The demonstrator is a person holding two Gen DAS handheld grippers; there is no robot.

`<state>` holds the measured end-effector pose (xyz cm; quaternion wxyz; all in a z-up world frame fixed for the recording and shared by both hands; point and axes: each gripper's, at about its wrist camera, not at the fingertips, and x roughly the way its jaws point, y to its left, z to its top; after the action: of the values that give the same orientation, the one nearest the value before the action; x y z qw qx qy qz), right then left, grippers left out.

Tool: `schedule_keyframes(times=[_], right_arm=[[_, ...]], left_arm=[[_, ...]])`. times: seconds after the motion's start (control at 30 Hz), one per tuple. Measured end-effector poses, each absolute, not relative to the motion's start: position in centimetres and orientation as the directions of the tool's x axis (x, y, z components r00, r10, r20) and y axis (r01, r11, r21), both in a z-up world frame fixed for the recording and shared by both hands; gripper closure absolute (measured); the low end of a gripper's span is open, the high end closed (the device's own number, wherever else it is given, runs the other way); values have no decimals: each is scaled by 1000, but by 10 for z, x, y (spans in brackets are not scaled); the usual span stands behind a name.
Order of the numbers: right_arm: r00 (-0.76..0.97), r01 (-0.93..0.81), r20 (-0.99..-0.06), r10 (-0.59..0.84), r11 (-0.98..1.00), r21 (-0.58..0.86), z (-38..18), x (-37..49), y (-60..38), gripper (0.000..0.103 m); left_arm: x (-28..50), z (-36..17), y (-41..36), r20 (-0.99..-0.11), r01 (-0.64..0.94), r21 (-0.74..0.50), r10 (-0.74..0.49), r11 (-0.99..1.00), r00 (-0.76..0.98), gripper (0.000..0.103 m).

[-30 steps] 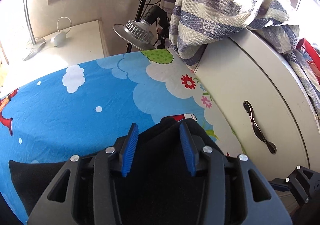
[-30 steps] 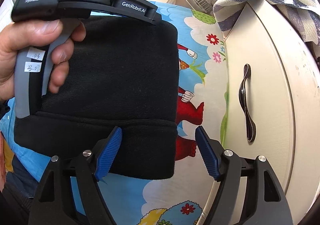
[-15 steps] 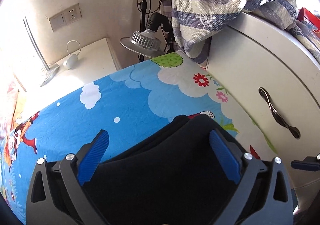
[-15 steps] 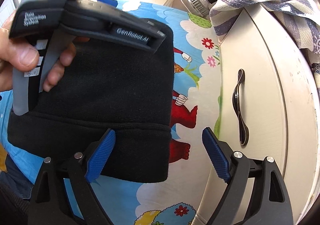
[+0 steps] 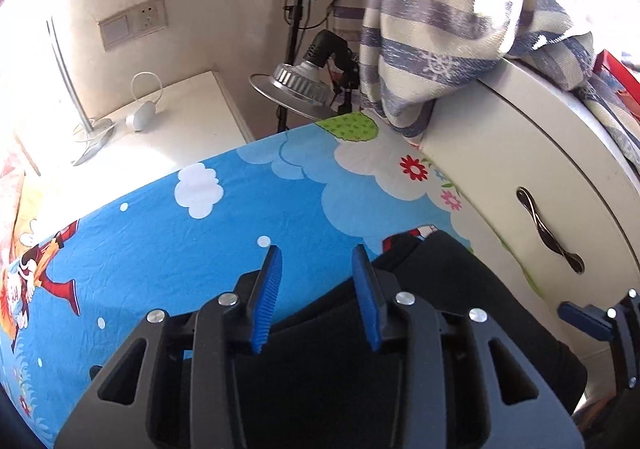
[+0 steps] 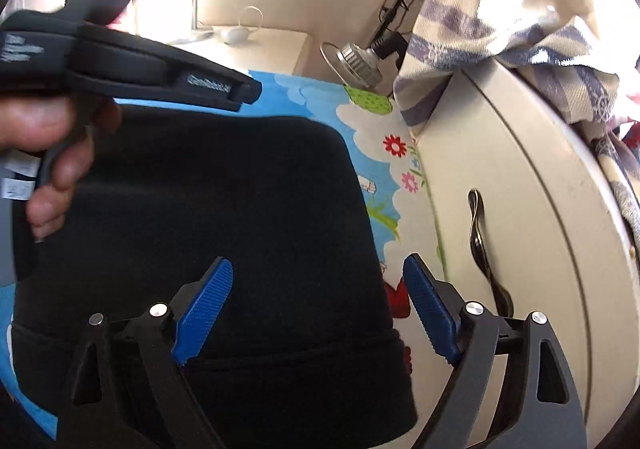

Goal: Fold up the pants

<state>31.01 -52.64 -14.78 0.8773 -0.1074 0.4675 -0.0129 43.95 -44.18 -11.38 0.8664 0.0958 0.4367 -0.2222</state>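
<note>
The folded black pants (image 5: pixel 460 309) lie on the blue cartoon bed sheet (image 5: pixel 180 241), close to a white cabinet. My left gripper (image 5: pixel 317 251) hovers over their far left edge. Its jaws are closing, with a gap still between the blue pads and only sheet and pants beneath them. In the right wrist view a hand (image 6: pixel 56 137) holds that left gripper's body (image 6: pixel 160 73) above the pants (image 6: pixel 224 189). My right gripper (image 6: pixel 318 261) stands open wide over the pants' near right corner, its pads touching nothing. One of its blue fingers (image 5: pixel 592 319) shows at the lower right.
A white cabinet with a dark handle (image 5: pixel 548 237) borders the bed on the right, and a striped cloth (image 5: pixel 432 29) drapes over it. A silver lamp on a stand (image 5: pixel 296 85) and a white nightstand (image 5: pixel 172 129) stand beyond the bed's far edge.
The left gripper's jaws spread wide, then narrowed again, and it shifted left off the pants' middle. The right gripper moved in closer over the pants' right corner and opened a little wider.
</note>
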Motion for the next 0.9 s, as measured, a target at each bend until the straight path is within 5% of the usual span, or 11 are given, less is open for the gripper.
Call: schedule_keyframes(times=[0.23,0.3,0.4,0.7,0.9], right_arm=[[580,87,-797,-170,985,-147,-145,286,-531,21],[576,105,-802,-156,988,-117,-144,276,-531,14],[593,111,-785,-177,984,-139,-145,256,-529,13],[621,115,-770,-148,989,-96,-148,224,-535,10],[619,102,-780,-91,994,-35,-133,200,-534,10]], left_arm=[[428,-136,-441,-837,438,-46,-274,898,473,46],[416,-125,-430,-822,437,-33,-273,899,500,44],[384,-107,-404,-791,392,-56,-280,918,545,19],[231,-113,-343,-745,244,-97,-233,965,625,9],[199,-153,-331,-826,151,-83,-153,985,543,7]])
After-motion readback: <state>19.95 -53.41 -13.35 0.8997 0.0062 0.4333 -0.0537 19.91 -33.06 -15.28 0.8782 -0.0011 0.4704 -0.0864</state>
